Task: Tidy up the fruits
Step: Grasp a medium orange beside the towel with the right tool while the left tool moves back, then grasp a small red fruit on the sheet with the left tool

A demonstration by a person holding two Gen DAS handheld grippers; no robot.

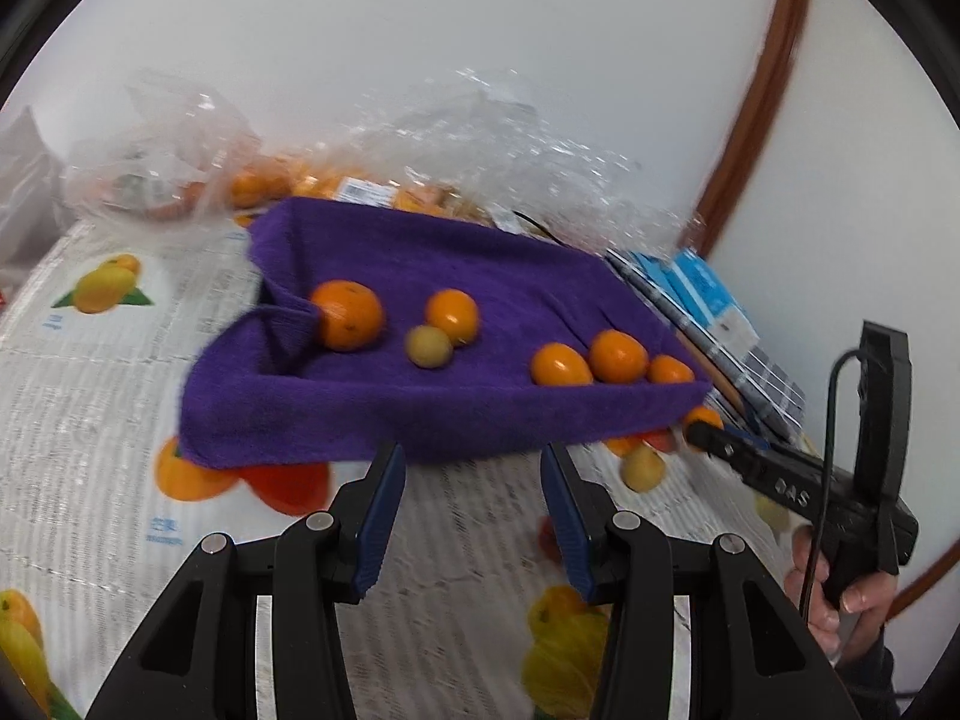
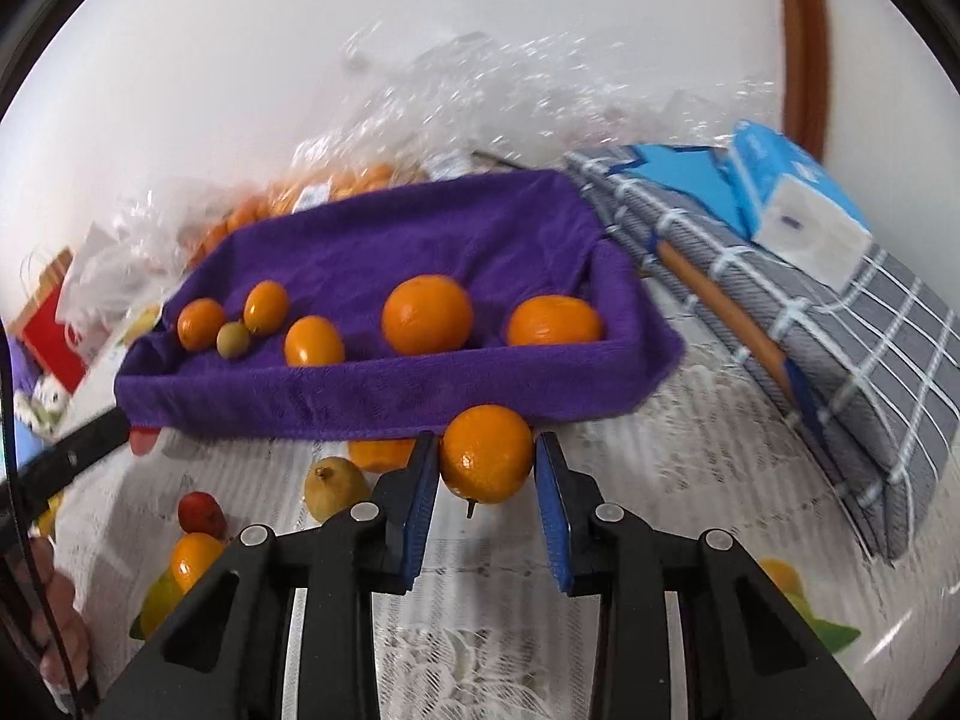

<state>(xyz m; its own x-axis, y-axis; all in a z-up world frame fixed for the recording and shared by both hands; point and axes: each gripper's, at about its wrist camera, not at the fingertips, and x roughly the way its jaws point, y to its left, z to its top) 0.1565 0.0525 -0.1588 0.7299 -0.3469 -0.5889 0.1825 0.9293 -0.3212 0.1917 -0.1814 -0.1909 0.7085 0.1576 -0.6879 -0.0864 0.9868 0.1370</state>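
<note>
A deep purple fleecy towel (image 2: 384, 252) carries bright orange round citrus fruits (image 2: 427, 314) and one small olive-green fruit (image 2: 233, 339). At right lies a grey cloth with white checks (image 2: 852, 324); the white worktop cover (image 1: 90, 420) bears printed yellow and orange fruit.

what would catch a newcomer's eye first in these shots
The purple towel-lined tray in the middle of the table, holding several oranges and one small greenish fruit. Just in front of it, the right hand-held gripper is clamped on an orange. The left hand-held gripper is empty.
</note>
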